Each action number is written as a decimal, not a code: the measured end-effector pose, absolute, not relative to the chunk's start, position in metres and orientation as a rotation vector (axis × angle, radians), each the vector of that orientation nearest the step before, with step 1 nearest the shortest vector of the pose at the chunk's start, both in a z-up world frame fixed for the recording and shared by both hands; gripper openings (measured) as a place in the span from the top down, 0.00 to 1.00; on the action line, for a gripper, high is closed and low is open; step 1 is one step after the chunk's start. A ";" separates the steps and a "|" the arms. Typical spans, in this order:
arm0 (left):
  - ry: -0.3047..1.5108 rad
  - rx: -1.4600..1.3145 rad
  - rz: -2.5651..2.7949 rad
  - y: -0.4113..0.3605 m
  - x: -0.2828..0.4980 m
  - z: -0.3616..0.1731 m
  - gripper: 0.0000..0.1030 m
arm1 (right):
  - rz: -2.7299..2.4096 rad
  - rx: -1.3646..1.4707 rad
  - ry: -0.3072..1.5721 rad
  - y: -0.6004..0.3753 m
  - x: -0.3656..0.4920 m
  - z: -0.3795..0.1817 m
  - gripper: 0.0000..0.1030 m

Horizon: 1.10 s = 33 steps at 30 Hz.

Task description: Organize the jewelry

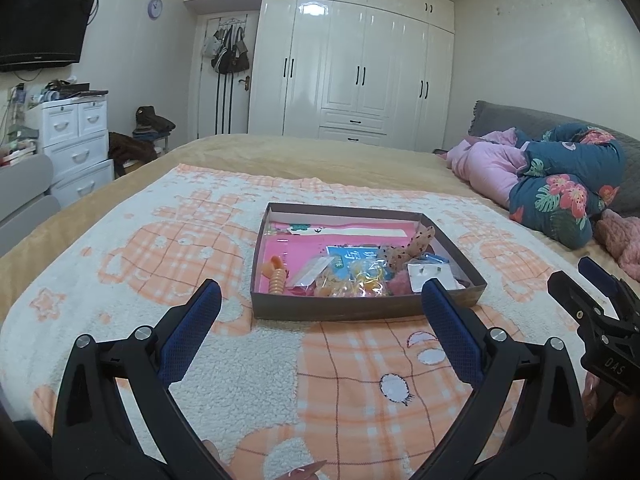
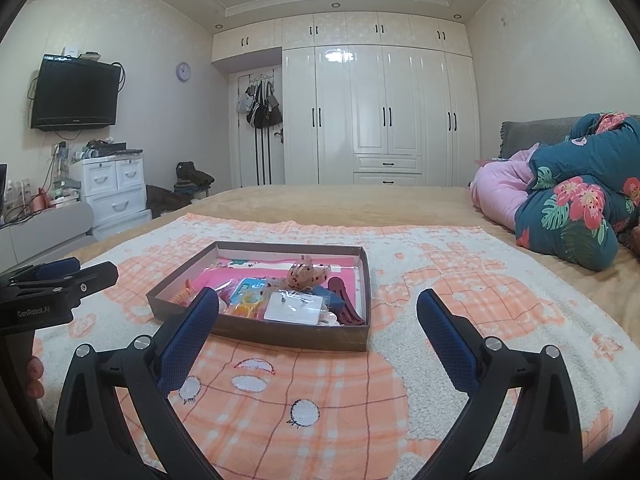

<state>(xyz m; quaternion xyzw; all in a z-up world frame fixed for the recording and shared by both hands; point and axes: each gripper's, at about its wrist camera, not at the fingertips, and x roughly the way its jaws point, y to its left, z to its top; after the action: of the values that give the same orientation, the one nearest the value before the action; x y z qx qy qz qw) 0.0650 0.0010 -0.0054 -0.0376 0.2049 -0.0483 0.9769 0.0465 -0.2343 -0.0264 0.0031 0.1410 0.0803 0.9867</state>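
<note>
We hold the left hand-held gripper (image 1: 320, 300) and the right hand-held gripper (image 2: 318, 308) low over the bed, both aimed at the shallow brown box (image 1: 360, 307). Each has its blue-padded fingers spread wide, and nothing sits between them.

**Location of the task items.** The box rests on the peach-and-white blanket (image 1: 168, 248), at 12 o'clock from the left gripper and at about 11 o'clock from the right gripper. All the jewelry and hair pieces we can see lie inside its walls:
- an orange ribbed clip (image 1: 277, 277) at the 9 o'clock side;
- yellow rings in a clear bag (image 2: 249, 304) near the front wall;
- a white earring card (image 2: 294, 307) at the front;
- a speckled claw clip (image 2: 306, 274) toward the 1 o'clock corner;
- a dark red hair clip (image 2: 345, 305) along the 3 o'clock wall.

**Progress.** We see no loose piece on the blanket around the box. The items lie gathered in the box but heaped and overlapping toward its near end, with the far strip of the pink liner (image 1: 352, 229) mostly bare. We judge that this fits two stages alike: a box whose contents are collected and awaiting sorting, or a box into which the pieces are already put away. The pictures do not settle which.
</note>
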 end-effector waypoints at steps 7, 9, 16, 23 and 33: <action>0.415 -0.072 -0.093 0.001 0.065 -0.006 0.11 | 0.163 0.005 0.287 -0.235 0.047 -0.027 0.06; 0.415 -0.073 -0.092 0.001 0.064 -0.006 0.11 | 0.162 0.004 0.287 -0.235 0.047 -0.028 0.06; 0.415 -0.073 -0.092 0.001 0.065 -0.006 0.11 | 0.160 0.006 0.288 -0.235 0.046 -0.027 0.06; 0.414 -0.072 -0.091 0.002 0.064 -0.006 0.11 | 0.163 0.006 0.290 -0.234 0.046 -0.028 0.06; 0.416 -0.074 -0.093 0.001 0.065 -0.006 0.11 | 0.164 0.006 0.290 -0.235 0.047 -0.027 0.06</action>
<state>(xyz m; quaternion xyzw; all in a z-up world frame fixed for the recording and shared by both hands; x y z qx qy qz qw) 0.0647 0.0013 -0.0059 -0.0369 0.2062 -0.0462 0.9767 0.0472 -0.2354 -0.0273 0.0029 0.1444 0.0815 0.9862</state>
